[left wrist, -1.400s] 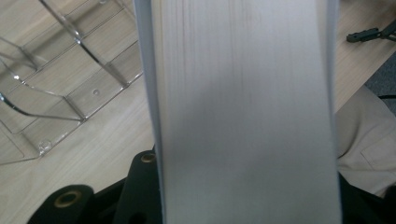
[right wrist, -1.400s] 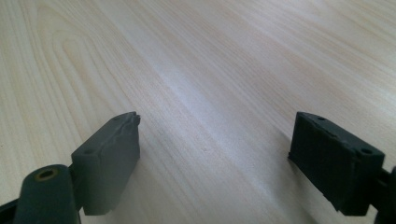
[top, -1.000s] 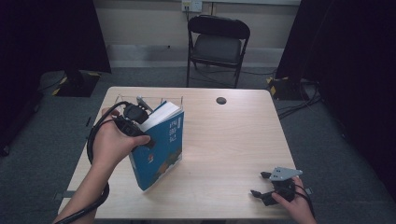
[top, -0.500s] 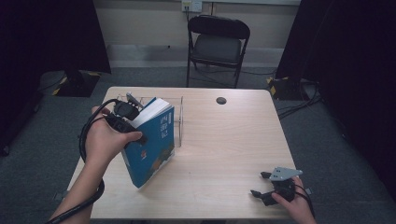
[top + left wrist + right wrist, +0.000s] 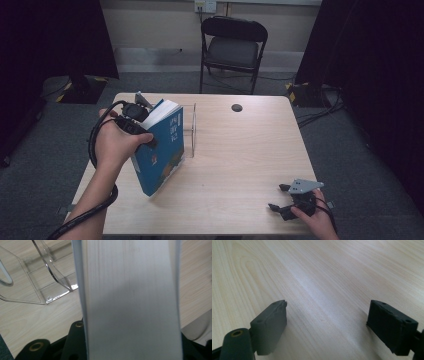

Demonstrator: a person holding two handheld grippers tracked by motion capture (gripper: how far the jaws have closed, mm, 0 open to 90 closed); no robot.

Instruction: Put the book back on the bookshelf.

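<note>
1. Since the last frame the blue book [image 5: 162,150] has swung more upright and closer to the clear stand [image 5: 191,131].
2. Left gripper [image 5: 141,127] jaws pinch the book at its page edge [image 5: 130,300]; the stand sits just beyond them.
3. Left hand [image 5: 116,145] is raised, wrist cocked.
4. Right gripper [image 5: 285,202] jaws are spread wide, nothing between them, low over the table [image 5: 317,277].

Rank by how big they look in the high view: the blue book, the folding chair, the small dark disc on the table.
1. Folding chair, though it stands farther back.
2. Blue book, held up nearer the camera, so that gap is unsure.
3. Dark disc, clearly smallest.
</note>
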